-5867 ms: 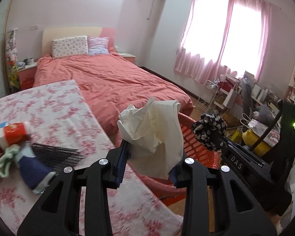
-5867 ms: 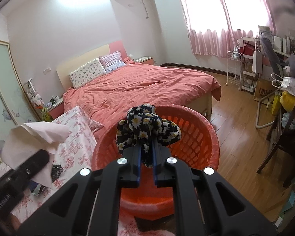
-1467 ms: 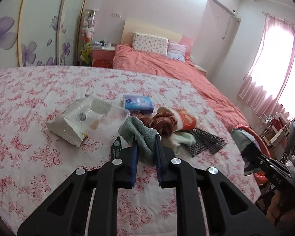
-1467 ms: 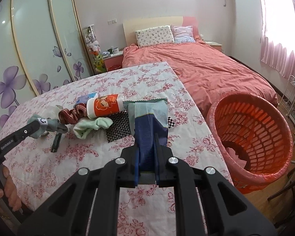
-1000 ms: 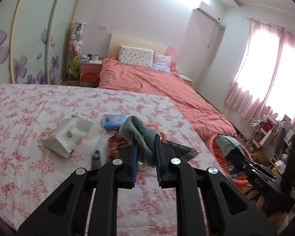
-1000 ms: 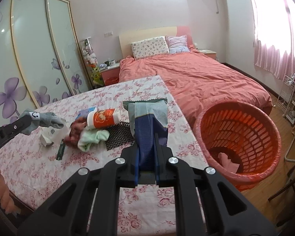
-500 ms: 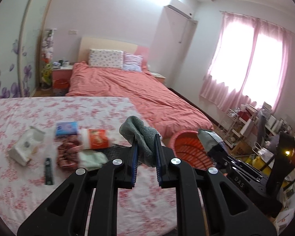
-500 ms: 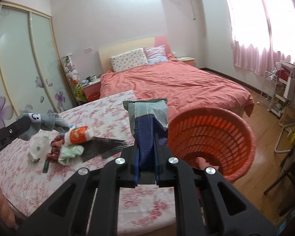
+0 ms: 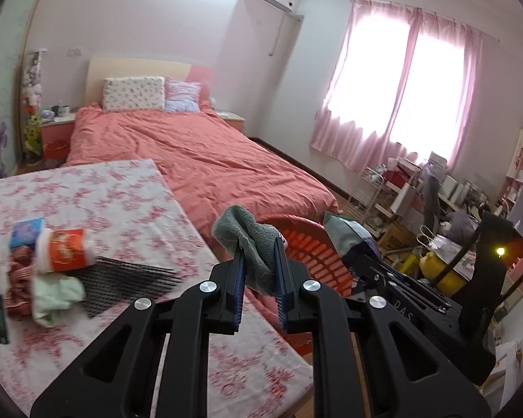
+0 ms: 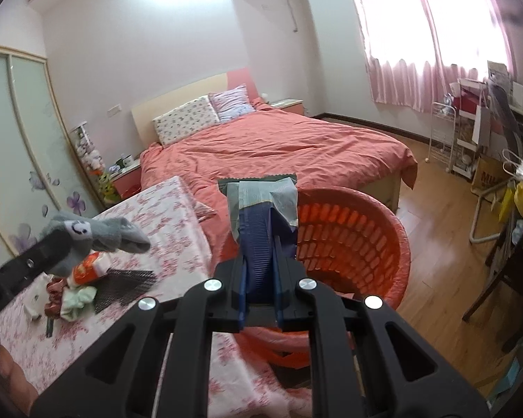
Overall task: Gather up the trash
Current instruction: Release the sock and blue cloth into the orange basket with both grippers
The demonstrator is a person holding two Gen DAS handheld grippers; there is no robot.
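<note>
"das" on the right gripper's body point(image 9: 406, 308), "mu" on cardboard box point(image 10: 486, 176)

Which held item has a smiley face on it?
The grey sock in the left gripper; the right gripper holds a blue and pale wrapper with no face.

Both loads point(image 9: 256, 244) — off the table, nearer the basket point(image 10: 366, 230).

Floral-clothed table point(image 9: 87, 188), red cup point(image 9: 64, 249), black mesh point(image 9: 129, 280), green cloth point(image 9: 57, 294)
</note>
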